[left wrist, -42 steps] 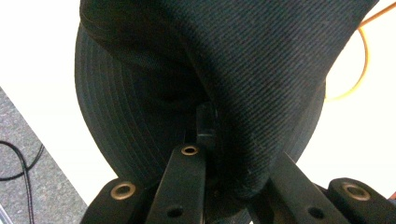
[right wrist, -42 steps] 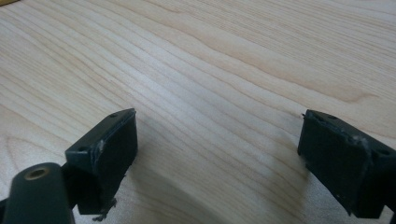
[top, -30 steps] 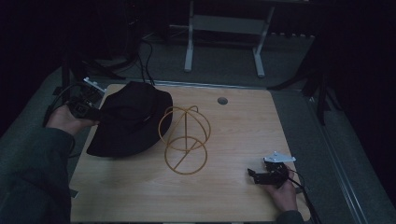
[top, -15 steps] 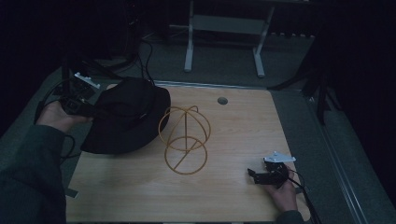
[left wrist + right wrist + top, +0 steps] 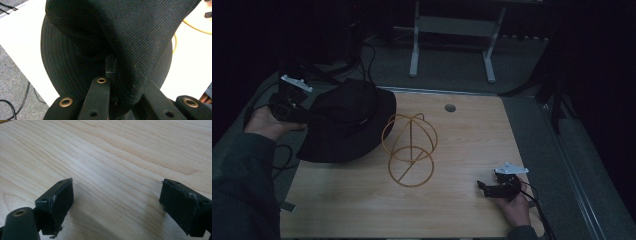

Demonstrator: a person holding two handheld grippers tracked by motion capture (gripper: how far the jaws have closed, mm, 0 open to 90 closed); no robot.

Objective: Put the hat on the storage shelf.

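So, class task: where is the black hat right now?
In the high view, the black hat sits at the table's left side, beside the yellow wire frame, its brim gripped by the left tool.

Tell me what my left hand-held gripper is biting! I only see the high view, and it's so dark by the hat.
Observer: The left hand-held gripper is shut on the brim of the black hat; the fabric is pinched between its jaws.
Operator: Is the other one holding something too?
Observer: No. The right hand-held gripper is open, with bare wooden table between its jaws.
Operator: Is the hat floppy?
Observer: Yes, the pinched brim folds up over the stitched rings beneath it.
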